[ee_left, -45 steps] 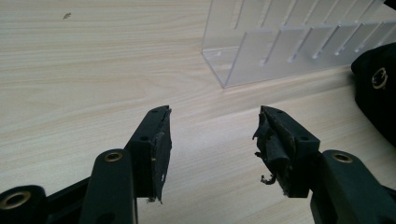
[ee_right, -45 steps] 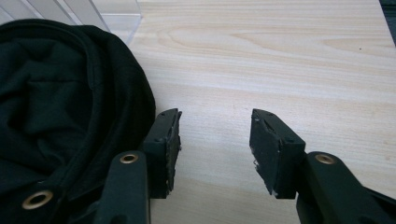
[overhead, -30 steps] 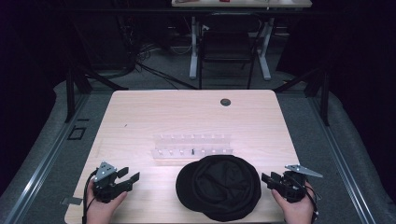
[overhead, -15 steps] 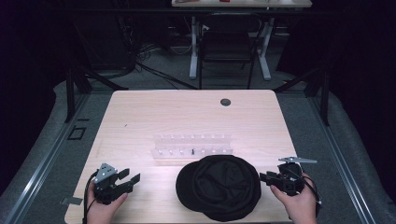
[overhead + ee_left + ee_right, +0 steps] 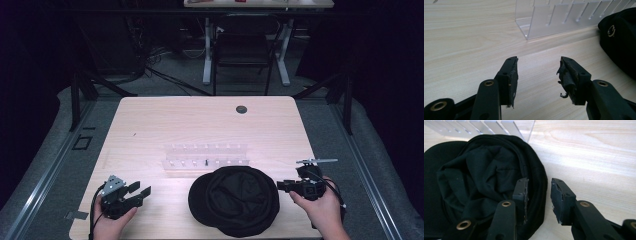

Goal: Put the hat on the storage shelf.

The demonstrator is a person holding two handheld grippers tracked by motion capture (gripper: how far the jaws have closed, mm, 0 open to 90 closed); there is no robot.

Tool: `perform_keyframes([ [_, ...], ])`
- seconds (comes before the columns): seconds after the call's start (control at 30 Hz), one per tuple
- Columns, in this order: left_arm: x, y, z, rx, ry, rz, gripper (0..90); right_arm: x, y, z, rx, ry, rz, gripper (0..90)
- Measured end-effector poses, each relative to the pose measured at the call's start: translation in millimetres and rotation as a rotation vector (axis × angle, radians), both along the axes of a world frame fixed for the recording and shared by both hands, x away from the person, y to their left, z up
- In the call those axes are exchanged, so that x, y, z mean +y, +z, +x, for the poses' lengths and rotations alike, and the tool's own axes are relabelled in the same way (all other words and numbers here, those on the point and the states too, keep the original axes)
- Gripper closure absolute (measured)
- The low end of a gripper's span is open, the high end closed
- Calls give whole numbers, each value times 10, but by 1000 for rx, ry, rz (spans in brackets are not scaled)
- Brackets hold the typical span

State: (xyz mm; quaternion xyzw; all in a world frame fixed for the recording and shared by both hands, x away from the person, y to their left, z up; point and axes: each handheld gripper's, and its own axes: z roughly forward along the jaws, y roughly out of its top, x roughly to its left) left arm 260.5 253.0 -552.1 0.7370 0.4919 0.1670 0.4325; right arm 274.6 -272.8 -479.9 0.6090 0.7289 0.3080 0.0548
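Observation:
A floppy black cap (image 5: 234, 200) lies inside-up at the table's front middle, its lining crumpled (image 5: 481, 177). Just behind it stands a clear plastic slotted rack (image 5: 206, 156). My right gripper (image 5: 280, 185) is open at the cap's right edge. In the right gripper view (image 5: 539, 197) one jaw hangs over the cap's rim and the other over bare wood. My left gripper (image 5: 141, 190) rests open at the front left, well apart from the cap, with nothing between its fingers (image 5: 537, 75). The left gripper view shows the rack (image 5: 564, 20) ahead and the cap (image 5: 621, 42) at the right.
A small dark pin (image 5: 206, 161) stands in the rack's front row. A round dark grommet (image 5: 241, 109) sits near the table's far edge. A chair (image 5: 242, 52) and desk legs stand beyond the table (image 5: 150, 125).
My right gripper has moved left to the cap's rim and turned, so its grey top plate now points right. The left gripper has barely shifted.

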Motion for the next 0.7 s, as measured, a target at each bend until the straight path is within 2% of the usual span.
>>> perform_keyframes([
  [0.23,-11,-7,4,6,6,2,518,35,6,69,33,17,3,670],
  [0.57,-5,-9,0,11,8,9,516,25,-66,220,145,13,-6,658],
  [0.67,-6,-12,-1,8,8,11,514,41,-100,243,158,6,-22,655],
  [0.7,-6,-12,-1,7,8,11,513,34,-104,256,173,22,-28,655],
])
